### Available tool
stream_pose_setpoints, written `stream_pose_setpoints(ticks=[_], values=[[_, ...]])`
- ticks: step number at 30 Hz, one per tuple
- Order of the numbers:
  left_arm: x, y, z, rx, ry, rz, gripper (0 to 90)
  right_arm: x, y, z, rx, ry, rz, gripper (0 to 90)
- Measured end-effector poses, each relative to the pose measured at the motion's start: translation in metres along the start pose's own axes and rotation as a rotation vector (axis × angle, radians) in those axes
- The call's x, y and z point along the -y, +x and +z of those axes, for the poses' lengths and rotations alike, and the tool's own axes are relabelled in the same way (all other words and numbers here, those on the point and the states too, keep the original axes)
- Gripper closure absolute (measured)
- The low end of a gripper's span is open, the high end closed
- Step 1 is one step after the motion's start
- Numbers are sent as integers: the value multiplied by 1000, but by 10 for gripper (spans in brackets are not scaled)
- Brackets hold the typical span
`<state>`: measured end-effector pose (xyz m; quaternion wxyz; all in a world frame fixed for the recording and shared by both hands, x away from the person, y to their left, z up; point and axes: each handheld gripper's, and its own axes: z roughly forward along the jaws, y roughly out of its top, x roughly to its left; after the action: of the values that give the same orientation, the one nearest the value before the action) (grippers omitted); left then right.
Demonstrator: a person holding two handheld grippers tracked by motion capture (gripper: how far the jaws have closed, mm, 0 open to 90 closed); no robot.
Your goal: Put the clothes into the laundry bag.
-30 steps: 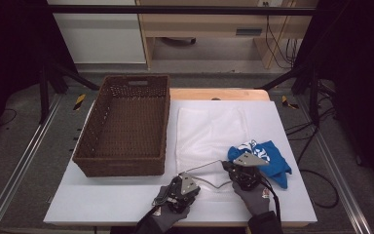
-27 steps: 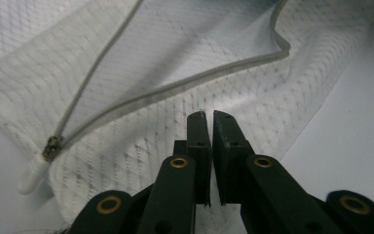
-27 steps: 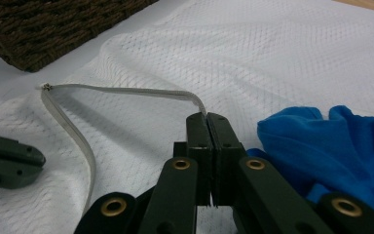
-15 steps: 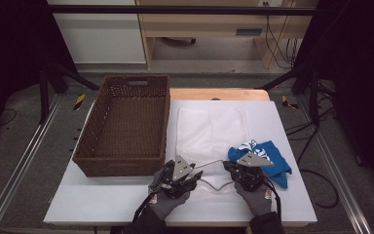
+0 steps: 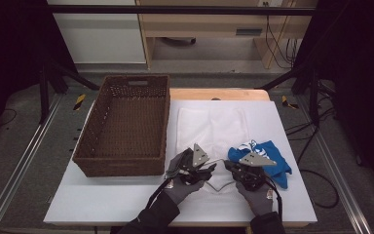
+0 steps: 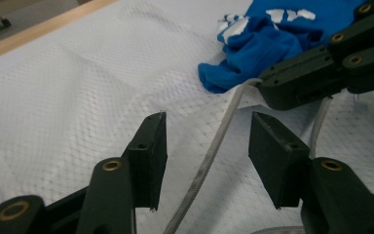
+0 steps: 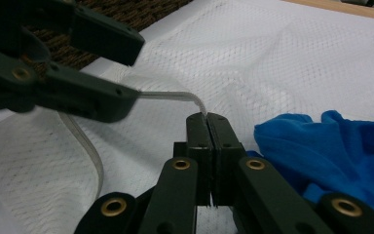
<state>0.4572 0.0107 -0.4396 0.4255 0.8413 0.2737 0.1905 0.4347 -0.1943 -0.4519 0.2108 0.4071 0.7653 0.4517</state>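
Note:
A white mesh bag (image 5: 212,126) lies flat on the white table, with a crumpled blue garment (image 5: 268,156) on its right part. My right gripper (image 5: 228,165) is shut on the bag's pale edge band (image 7: 175,95), pinching it at the fingertips (image 7: 207,119) just left of the blue garment (image 7: 331,146). My left gripper (image 5: 213,168) faces it from the left, open, with the band (image 6: 209,156) running between its jaws (image 6: 207,146) untouched. The right gripper (image 6: 311,83) appears close ahead in the left gripper view, in front of the blue garment (image 6: 272,39).
A brown wicker basket (image 5: 121,163) stands empty on the left half of the table, right beside the bag. A wooden board edge (image 5: 219,93) runs behind the bag. Cables trail on the floor at the right.
My left gripper has moved forward and to the right, up to the band beside the right gripper. The right gripper has stayed about where it was, still holding the band.

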Motion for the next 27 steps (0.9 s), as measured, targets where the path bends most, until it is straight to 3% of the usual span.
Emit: stream_pose_setpoints(ticks=[4,13,17,22,27], values=[[0,-1,9,-8,20,11,505,0,0,0,-2,1,1,892],[0,0,13,4,53,9,876,0,3,2,-4,10,-2,888],[1,0,14,22,64,-2,890,1,3,2,-3,14,-3,877],[0,4,11,41,52,-36,891,4,3,-8,-3,-11,19,758],[-1,5,10,42,33,-56,891,27,3,-24,-28,21,37,809]])
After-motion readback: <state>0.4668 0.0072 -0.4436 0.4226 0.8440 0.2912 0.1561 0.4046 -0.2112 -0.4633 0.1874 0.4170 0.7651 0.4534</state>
